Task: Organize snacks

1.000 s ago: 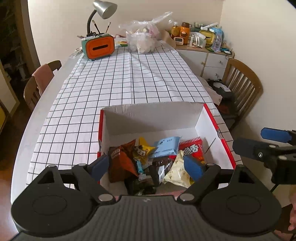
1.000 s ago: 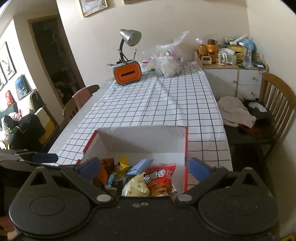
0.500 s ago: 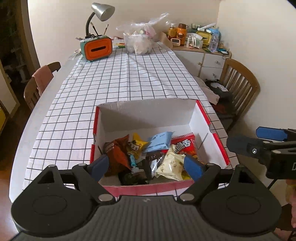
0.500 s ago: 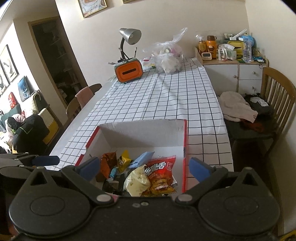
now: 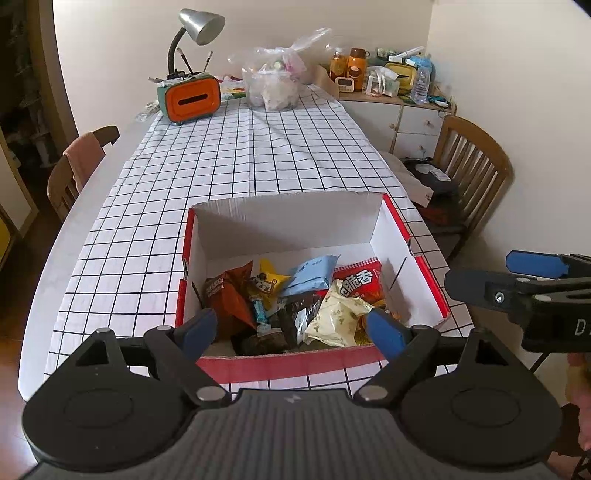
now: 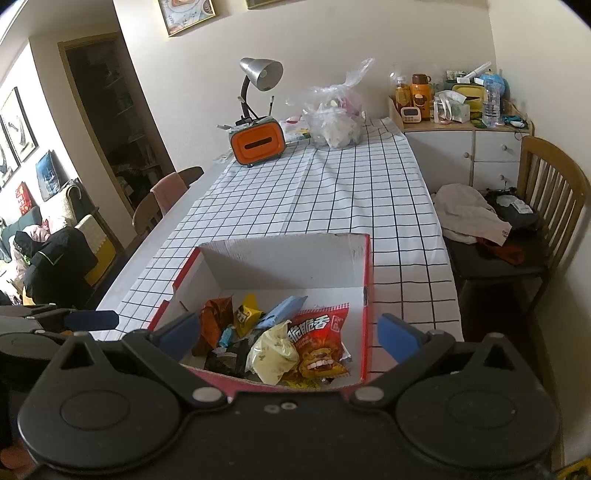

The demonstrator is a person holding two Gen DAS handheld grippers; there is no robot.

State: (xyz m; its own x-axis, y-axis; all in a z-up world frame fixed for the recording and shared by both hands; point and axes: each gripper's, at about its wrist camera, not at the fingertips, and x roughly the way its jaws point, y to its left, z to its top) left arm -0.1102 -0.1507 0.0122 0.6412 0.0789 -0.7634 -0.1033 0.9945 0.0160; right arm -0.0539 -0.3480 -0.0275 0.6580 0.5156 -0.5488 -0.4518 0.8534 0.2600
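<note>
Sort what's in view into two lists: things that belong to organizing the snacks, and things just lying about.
Part of the job:
cardboard box
red snack bag
pale yellow packet
light blue packet
brown packet

Just lying about:
desk lamp
orange tissue holder
clear plastic bag
wooden chair

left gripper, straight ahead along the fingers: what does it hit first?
Probably the snack pile in the cardboard box: the open left gripper frames the cream packet and dark wrappers. Depth is unclear; a lower path could meet the box's near wall first.
</note>
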